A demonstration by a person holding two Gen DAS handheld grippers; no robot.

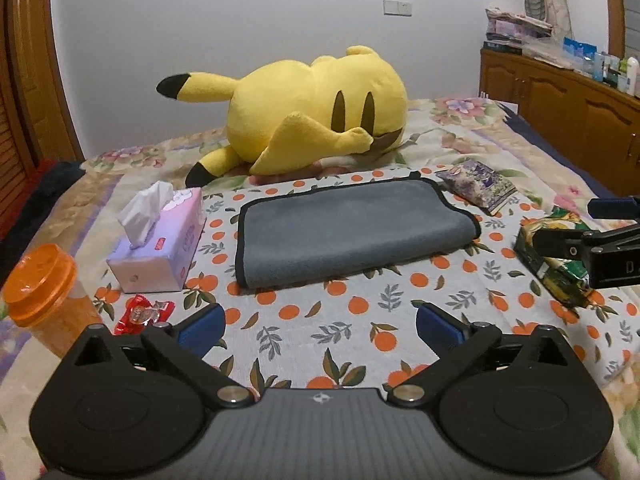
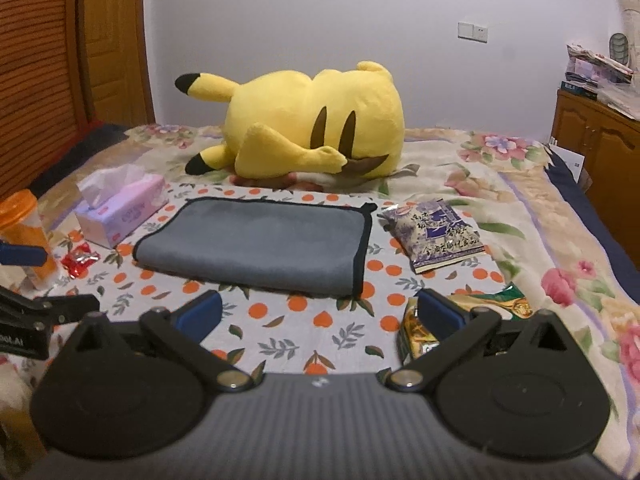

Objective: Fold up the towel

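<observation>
A grey towel (image 1: 352,232) with black edging lies folded flat on the orange-print cloth (image 1: 360,320), also seen in the right wrist view as the towel (image 2: 256,240). My left gripper (image 1: 320,326) stands open in front of the towel's near edge, apart from it, nothing between its blue pads. My right gripper (image 2: 320,314) is open too, back from the towel's near edge, holding nothing. Its right pad (image 2: 440,316) hangs over a green-gold snack packet (image 2: 424,336). The right gripper shows at the right edge of the left wrist view (image 1: 600,240).
A yellow plush toy (image 1: 312,112) lies behind the towel. A tissue box (image 1: 160,248), red candy wrappers (image 1: 144,312) and an orange-lidded jar (image 1: 44,292) sit left. A purple snack packet (image 2: 436,236) lies right of the towel. A wooden cabinet (image 1: 568,108) stands beyond the bed's right side.
</observation>
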